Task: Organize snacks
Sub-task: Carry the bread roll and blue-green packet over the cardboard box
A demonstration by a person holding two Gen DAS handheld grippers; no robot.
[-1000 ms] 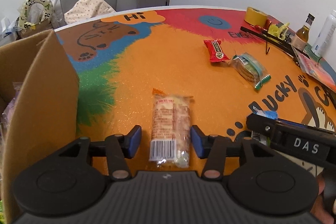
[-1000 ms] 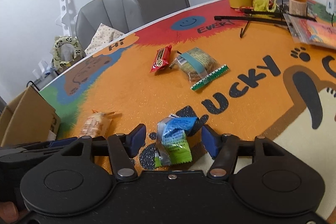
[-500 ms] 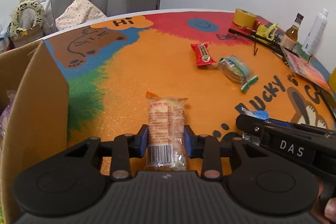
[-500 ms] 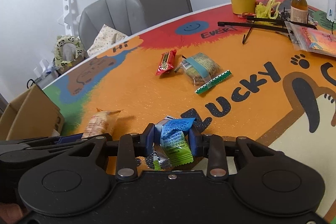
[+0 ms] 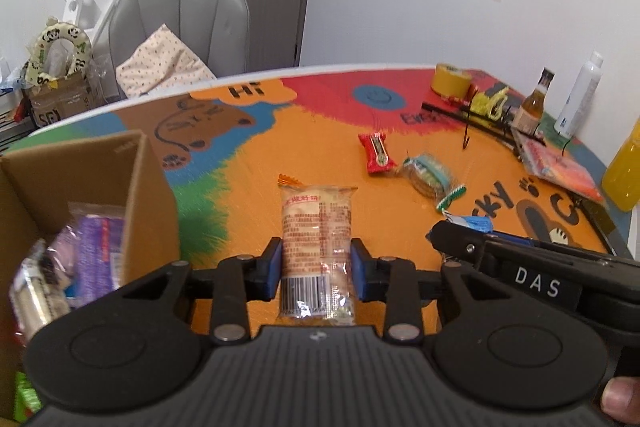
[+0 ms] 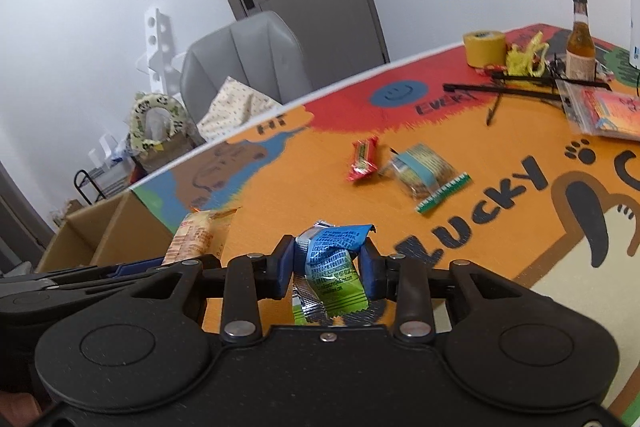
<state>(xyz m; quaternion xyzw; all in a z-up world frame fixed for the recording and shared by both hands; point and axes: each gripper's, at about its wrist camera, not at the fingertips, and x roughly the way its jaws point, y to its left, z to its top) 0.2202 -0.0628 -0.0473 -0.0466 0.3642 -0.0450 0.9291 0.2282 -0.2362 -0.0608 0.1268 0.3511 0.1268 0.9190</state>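
My left gripper (image 5: 316,269) is shut on a long clear-wrapped biscuit pack (image 5: 318,235) and holds it above the table; the pack also shows in the right wrist view (image 6: 200,235). My right gripper (image 6: 326,269) is shut on a blue and green snack packet (image 6: 332,267), lifted off the table. An open cardboard box (image 5: 100,179) with several snack packs inside stands at the left. A red candy bar (image 5: 376,153) and a clear bag of cookies (image 5: 428,177) lie on the orange table (image 5: 320,131).
At the far right stand a yellow tape roll (image 5: 452,85), a brown bottle (image 5: 534,103), a white bottle (image 5: 580,97), an orange juice bottle (image 5: 624,171), black sticks (image 6: 520,91) and a flat packet (image 6: 604,109). A grey chair (image 5: 180,23) stands behind the table.
Both grippers closed on their snacks and lifted them off the table. The left gripper moved toward the box, whose inside has come into view.
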